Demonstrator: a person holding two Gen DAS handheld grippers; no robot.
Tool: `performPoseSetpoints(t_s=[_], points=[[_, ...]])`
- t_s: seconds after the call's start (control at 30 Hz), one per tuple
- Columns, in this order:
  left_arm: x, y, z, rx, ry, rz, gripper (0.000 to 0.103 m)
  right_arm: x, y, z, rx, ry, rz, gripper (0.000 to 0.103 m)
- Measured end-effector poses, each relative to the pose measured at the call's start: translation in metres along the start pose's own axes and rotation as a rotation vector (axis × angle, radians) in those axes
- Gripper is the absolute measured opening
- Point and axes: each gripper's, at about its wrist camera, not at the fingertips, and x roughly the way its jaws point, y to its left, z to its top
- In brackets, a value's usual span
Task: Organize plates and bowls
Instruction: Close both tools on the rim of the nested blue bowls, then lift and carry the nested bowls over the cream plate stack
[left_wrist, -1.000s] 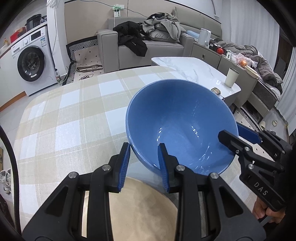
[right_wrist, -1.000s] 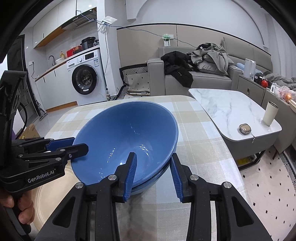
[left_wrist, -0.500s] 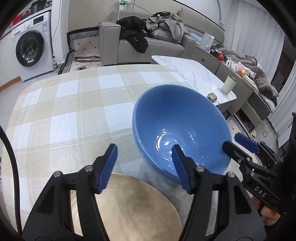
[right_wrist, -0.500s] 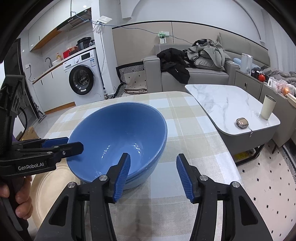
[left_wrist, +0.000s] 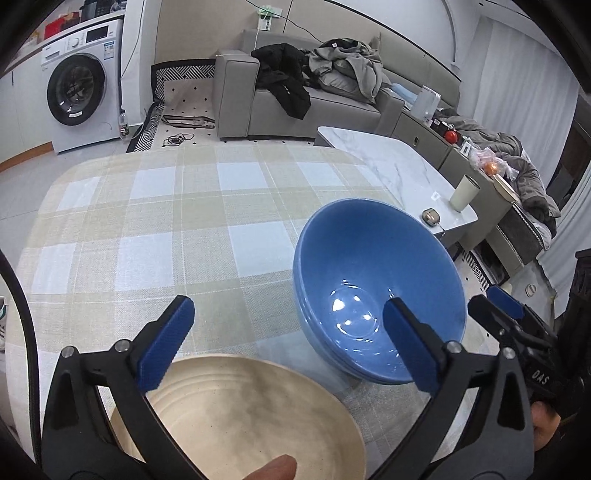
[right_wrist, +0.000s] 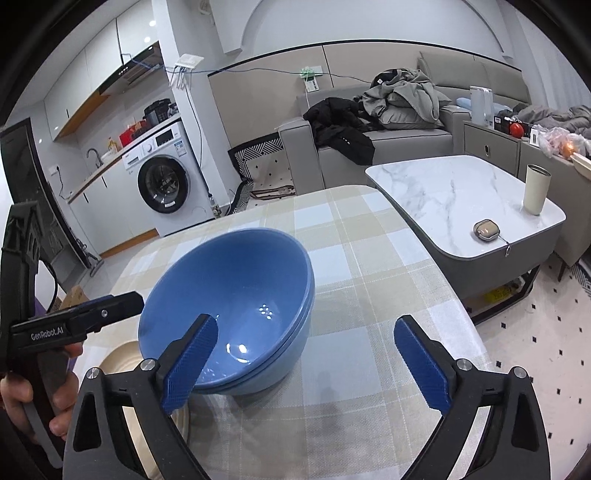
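Two blue bowls (left_wrist: 376, 291) (right_wrist: 229, 295) sit nested, one inside the other, on the checked tablecloth (left_wrist: 155, 229). A beige plate (left_wrist: 240, 417) (right_wrist: 122, 358) lies just left of them, close to me. My left gripper (left_wrist: 287, 308) hovers over the plate's far edge, jaws opening wide; its right finger stands by the bowls' near rim, pads off it. My right gripper (right_wrist: 306, 323) is at the bowls' near right side, jaws also opening. The rim lies between its fingers, untouched. Each gripper shows in the other's view, the left gripper (right_wrist: 122, 301) and the right gripper (left_wrist: 491, 299).
A marble coffee table (right_wrist: 443, 192) with a cup (right_wrist: 536, 190) and a small case (right_wrist: 487, 229) stands past the table's right edge. A sofa (left_wrist: 295, 103) with clothes and a washing machine (left_wrist: 81, 96) are at the back. A hand (right_wrist: 22, 398) holds the left gripper.
Both grippers let go of the upper blue bowl's rim, opened wide and drew back. The bowl, tilted before, now rests level inside the lower one.
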Motion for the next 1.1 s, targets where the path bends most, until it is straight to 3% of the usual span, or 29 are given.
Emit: performPoseSetpoints(t_s=[0.47,0.5,0.57,0.6,0.63,0.77,0.87,1.0,1.1], points=[[0.039,0.003,-0.004,-0.09,0.094,-0.038,0.101,0.022,-0.006,-0.005,0.061,0.045,0.091,0.098],[0.043,0.005,-0.004,-0.099,0.102,-0.046,0.101,0.025,-0.006,-0.006,0.066,0.052,0.103,0.097],[0.049,0.006,-0.004,-0.115,0.108,-0.057,0.099,0.031,-0.005,-0.007,0.077,0.067,0.136,0.086],[0.052,0.007,-0.004,-0.12,0.109,-0.054,0.094,0.034,-0.006,-0.007,0.085,0.08,0.152,0.075],[0.054,0.006,-0.005,-0.118,0.114,-0.051,0.086,0.037,-0.006,-0.007,0.09,0.086,0.154,0.074],[0.059,0.001,-0.007,-0.084,0.114,-0.08,0.07,0.043,-0.005,-0.009,0.093,0.101,0.155,0.068],[0.061,-0.004,-0.007,-0.068,0.108,-0.073,0.061,0.044,-0.004,-0.009,0.096,0.101,0.174,0.061],[0.063,-0.009,-0.006,-0.052,0.121,-0.095,0.039,0.045,-0.003,-0.007,0.102,0.098,0.185,0.047],[0.062,-0.014,-0.006,-0.031,0.113,-0.085,0.035,0.044,-0.001,-0.006,0.102,0.091,0.183,0.04]])
